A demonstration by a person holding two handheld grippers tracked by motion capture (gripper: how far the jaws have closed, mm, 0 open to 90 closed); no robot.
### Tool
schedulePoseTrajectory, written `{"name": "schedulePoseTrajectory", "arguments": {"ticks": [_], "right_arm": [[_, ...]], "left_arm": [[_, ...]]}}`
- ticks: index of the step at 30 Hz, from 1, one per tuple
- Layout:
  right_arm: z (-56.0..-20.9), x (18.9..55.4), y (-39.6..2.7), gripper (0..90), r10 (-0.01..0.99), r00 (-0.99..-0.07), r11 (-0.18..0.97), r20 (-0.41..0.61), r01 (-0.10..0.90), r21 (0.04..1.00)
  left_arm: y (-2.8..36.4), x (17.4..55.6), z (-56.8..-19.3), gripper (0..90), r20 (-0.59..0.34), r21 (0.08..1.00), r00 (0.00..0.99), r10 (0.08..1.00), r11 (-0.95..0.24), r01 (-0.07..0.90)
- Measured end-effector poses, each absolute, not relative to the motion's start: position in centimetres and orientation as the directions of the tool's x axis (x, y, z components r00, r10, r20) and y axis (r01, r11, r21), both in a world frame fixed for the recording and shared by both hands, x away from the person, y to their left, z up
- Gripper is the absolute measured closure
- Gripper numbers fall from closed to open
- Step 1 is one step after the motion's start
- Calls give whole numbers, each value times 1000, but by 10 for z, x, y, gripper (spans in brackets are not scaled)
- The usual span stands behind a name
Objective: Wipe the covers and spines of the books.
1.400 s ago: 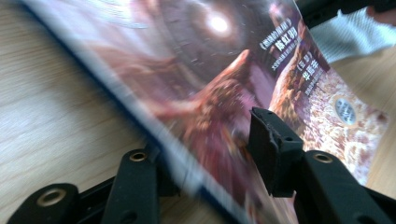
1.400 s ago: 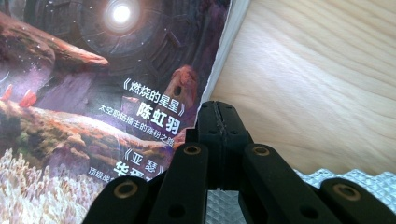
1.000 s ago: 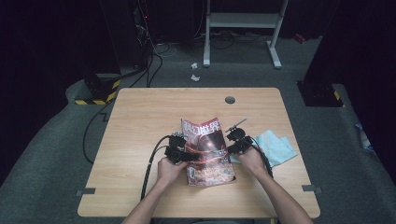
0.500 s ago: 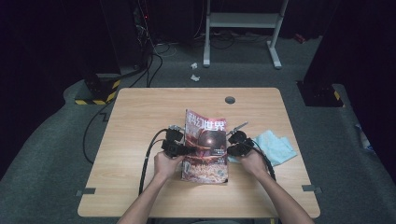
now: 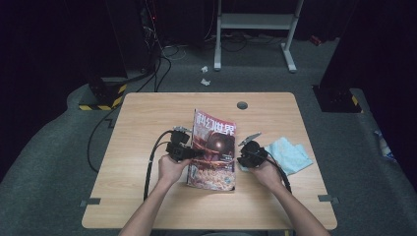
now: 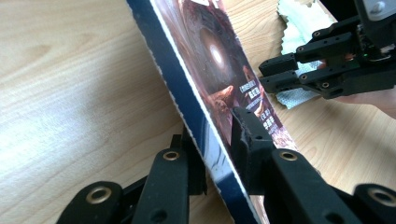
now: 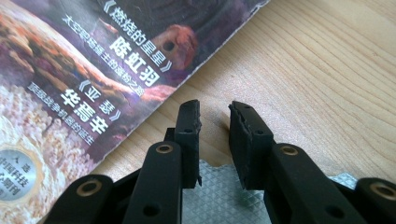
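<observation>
A magazine (image 5: 214, 152) with a dark, reddish cover lies in the middle of the table, its left edge lifted off the wood. My left gripper (image 5: 196, 153) is shut on that spine edge. In the left gripper view its jaws (image 6: 217, 135) have just been closing and clamp the magazine's (image 6: 219, 60) blue spine between them. My right gripper (image 5: 241, 158) sits just off the magazine's right edge. Its jaws (image 7: 214, 114) have just been opening and stand apart with nothing between them, beside the cover (image 7: 70, 70). The left gripper view also catches the right gripper (image 6: 280, 74).
A pale blue-green cloth (image 5: 290, 155) lies right of the magazine, partly under the right gripper (image 7: 219, 200). The wooden table (image 5: 147, 118) has a round cable hole (image 5: 242, 104) near its far edge. Cables trail from both grippers toward the person.
The right gripper has let go of the magazine's right edge and its jaws have parted. The left hand has risen a little, lifting the spine side; the magazine has swung straighter.
</observation>
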State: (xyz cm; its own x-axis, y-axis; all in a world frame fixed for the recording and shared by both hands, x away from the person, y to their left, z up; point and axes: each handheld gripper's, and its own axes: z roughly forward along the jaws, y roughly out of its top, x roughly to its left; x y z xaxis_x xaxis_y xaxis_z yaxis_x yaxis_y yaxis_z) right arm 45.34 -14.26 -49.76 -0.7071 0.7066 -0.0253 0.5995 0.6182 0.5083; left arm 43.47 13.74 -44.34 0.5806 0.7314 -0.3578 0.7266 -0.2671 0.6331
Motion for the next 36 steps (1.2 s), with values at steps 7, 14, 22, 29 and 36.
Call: {"name": "schedulePoseTrajectory", "arguments": {"ticks": [7, 14, 22, 29, 36], "right_arm": [[-498, 451, -144, 729, 710, -704, 612, -23, 601, 514], [-498, 452, -144, 731, 698, -715, 627, -34, 586, 514], [-497, 453, -144, 747, 689, -724, 638, -37, 581, 506], [-497, 452, -143, 763, 681, -731, 645, -40, 574, 505], [-498, 453, -144, 762, 678, -734, 646, -38, 570, 508]], "left_arm": [[136, 435, -430, 755, -323, 647, 607, 726, -299, 701], [139, 433, -416, 755, -295, 659, 629, 719, -324, 679], [142, 433, -403, 755, -252, 666, 641, 725, -351, 659], [142, 435, -392, 753, -241, 668, 652, 719, -365, 649], [140, 437, -381, 812, -209, 673, 673, 710, -395, 625]]}}
